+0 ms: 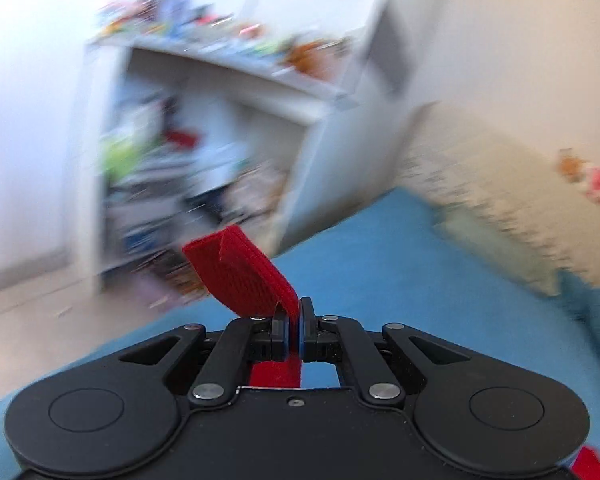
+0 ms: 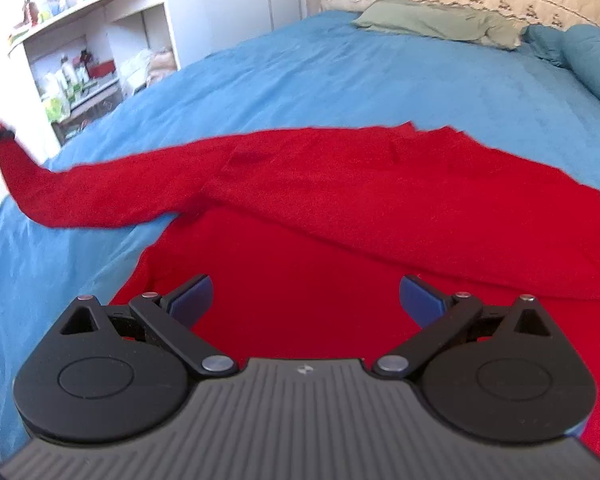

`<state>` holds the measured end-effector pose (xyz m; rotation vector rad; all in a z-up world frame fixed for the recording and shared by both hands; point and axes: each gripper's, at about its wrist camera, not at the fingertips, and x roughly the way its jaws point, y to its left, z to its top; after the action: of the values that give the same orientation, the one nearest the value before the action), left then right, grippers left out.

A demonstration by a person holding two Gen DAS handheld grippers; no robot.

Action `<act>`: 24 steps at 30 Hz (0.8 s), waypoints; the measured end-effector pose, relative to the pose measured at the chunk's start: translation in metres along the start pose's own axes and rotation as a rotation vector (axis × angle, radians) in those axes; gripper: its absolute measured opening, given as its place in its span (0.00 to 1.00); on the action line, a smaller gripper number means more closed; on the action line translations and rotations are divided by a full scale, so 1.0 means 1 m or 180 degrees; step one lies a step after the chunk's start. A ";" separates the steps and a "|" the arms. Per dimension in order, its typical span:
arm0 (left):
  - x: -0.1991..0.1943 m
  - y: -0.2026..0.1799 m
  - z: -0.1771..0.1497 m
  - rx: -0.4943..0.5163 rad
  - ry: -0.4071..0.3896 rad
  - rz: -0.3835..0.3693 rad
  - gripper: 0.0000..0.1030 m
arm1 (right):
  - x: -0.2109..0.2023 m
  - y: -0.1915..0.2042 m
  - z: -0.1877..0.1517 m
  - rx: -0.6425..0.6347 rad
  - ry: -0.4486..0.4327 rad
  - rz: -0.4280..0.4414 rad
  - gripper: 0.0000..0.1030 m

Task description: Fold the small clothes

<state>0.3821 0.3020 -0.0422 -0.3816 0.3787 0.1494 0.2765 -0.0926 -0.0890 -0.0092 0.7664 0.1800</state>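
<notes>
Red knit sweater (image 2: 380,208) lies spread on the blue bedspread (image 2: 340,72), directly ahead of and under my right claw (image 2: 305,298). This claw hangs over the body part with its jaws wide apart and holds nothing. My left claw (image 1: 295,328) is closed tight on the ribbed cuff (image 1: 244,276) of the sleeve (image 2: 100,192), which stretches away to the left of the right claw, lifted from the bed. I judge the step in hand is folding this sleeve across the body. To do it well, I should carry the cuff low and flat toward the far shoulder, keep light tension so the sleeve does not twist, and press the body with the free claw if it starts to slide.
</notes>
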 end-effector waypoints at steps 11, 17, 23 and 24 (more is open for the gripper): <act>0.021 -0.315 -0.088 0.0860 0.0490 -0.1540 0.03 | -0.074 -0.124 0.003 0.0432 -0.0391 -0.0402 1.00; 0.036 -0.381 -0.232 0.1375 0.1334 -0.1656 0.03 | -0.097 -0.196 -0.019 0.0784 -0.0344 -0.0552 1.00; 0.030 -0.391 -0.284 0.1789 0.1490 -0.1577 0.04 | -0.096 -0.234 -0.038 0.1000 -0.0288 -0.0521 1.00; 0.032 -0.393 -0.284 0.1827 0.1485 -0.1604 0.10 | -0.094 -0.237 -0.040 0.1030 -0.0286 -0.0512 1.00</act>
<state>0.4006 -0.1675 -0.1671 0.0723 0.7461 -0.5432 0.2217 -0.3435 -0.0665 0.2419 0.6947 -0.0974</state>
